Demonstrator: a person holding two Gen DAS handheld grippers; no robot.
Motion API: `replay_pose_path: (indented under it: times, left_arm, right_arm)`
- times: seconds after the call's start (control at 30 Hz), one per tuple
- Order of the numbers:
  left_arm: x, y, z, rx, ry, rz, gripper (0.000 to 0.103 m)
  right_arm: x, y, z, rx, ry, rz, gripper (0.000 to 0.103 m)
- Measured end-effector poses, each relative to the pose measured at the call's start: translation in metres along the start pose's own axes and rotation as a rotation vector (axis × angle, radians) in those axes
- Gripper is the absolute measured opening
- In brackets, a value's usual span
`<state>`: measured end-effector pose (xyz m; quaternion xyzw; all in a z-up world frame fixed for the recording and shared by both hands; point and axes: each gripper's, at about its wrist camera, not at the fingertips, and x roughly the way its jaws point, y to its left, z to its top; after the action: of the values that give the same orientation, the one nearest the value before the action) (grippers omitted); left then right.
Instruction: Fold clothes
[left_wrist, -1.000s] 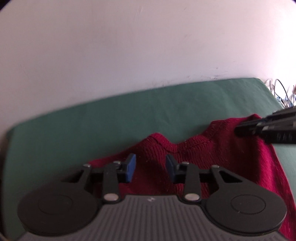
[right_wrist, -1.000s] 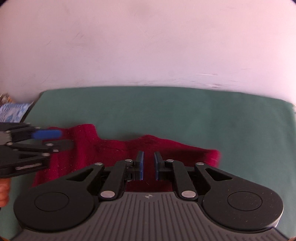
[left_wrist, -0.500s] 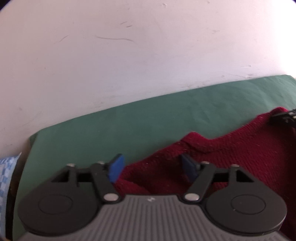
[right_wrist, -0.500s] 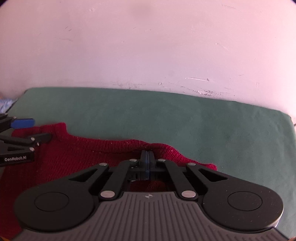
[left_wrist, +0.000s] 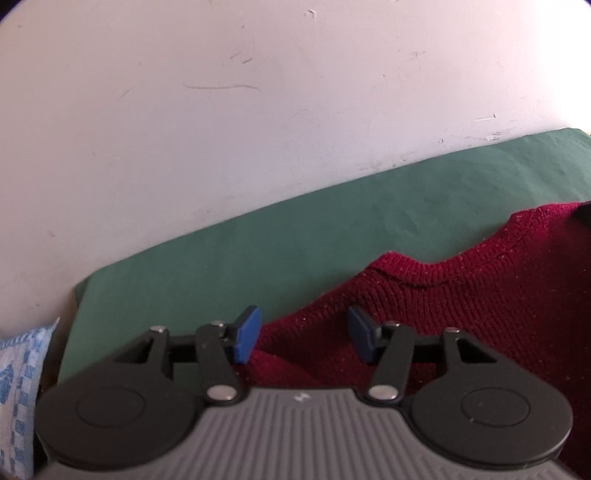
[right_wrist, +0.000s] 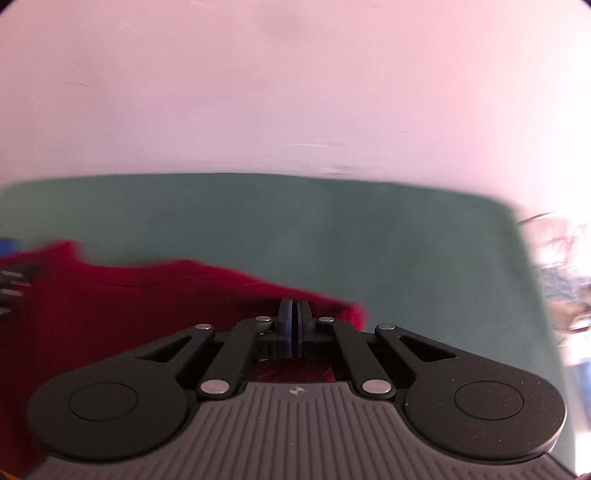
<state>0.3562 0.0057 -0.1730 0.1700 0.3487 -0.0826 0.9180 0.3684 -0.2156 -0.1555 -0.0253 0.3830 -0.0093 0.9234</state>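
Left gripper (left_wrist: 303, 338) with blue pads spread wide over a dark red knitted sweater (left_wrist: 461, 295) lying on a green cloth (left_wrist: 258, 251).

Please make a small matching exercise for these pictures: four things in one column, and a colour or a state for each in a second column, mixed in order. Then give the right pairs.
Things:
1. left claw
2. right claw
3. knitted sweater
4. table cover

Colour or state:
A. green
B. shut
C. dark red
D. open, pads apart

Right pairs: 1-D, 2-B, 3-C, 4-A.

The right claw appears to pinch the sweater's edge, though its view is blurred. The left claw's pads stand on either side of the sweater's near edge.
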Motion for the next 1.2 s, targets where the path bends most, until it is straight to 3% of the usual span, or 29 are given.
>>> replay_pose_path:
  times: [0.03, 0.1, 0.27, 0.37, 0.47, 0.63, 0.8, 0.93, 1.03, 1.2]
  left_arm:
    - [-0.002, 0.001, 0.001, 0.000, 0.003, -0.005, 0.057]
    - [-0.020, 0.008, -0.001, -0.004, -0.010, -0.031, 0.051]
    - [-0.100, 0.028, -0.019, -0.025, -0.117, -0.073, 0.062]
    - [-0.149, 0.041, -0.030, -0.038, -0.181, -0.099, 0.062]
    - [-0.205, 0.051, -0.066, -0.043, -0.186, -0.129, 0.062]
    - [-0.282, 0.040, -0.137, -0.040, -0.115, -0.227, 0.061]
    - [-0.324, 0.003, -0.202, -0.021, -0.006, -0.324, 0.056]
    - [-0.325, -0.024, -0.233, -0.013, 0.106, -0.340, 0.054]
    - [-0.321, -0.037, -0.250, -0.016, 0.146, -0.347, 0.056]
    - [-0.338, -0.051, -0.259, 0.020, 0.123, -0.272, 0.054]
  right_arm:
    - [-0.002, -0.002, 0.000, 0.004, 0.001, 0.027, 0.005]
    - [-0.015, -0.006, 0.001, 0.041, -0.020, 0.117, 0.003]
    - [-0.082, -0.006, 0.001, 0.136, -0.102, 0.231, 0.006]
    - [-0.136, 0.007, -0.025, 0.027, -0.117, 0.239, 0.015]
    - [-0.186, 0.006, -0.072, 0.027, -0.065, 0.297, 0.018]
    - [-0.256, 0.008, -0.157, 0.044, 0.044, 0.411, 0.017]
    - [-0.298, 0.024, -0.220, -0.040, 0.154, 0.446, 0.017]
    - [-0.292, 0.028, -0.238, -0.040, 0.231, 0.483, 0.017]
    - [-0.293, 0.033, -0.253, -0.057, 0.254, 0.493, 0.017]
    - [-0.306, 0.034, -0.254, -0.131, 0.220, 0.494, 0.017]
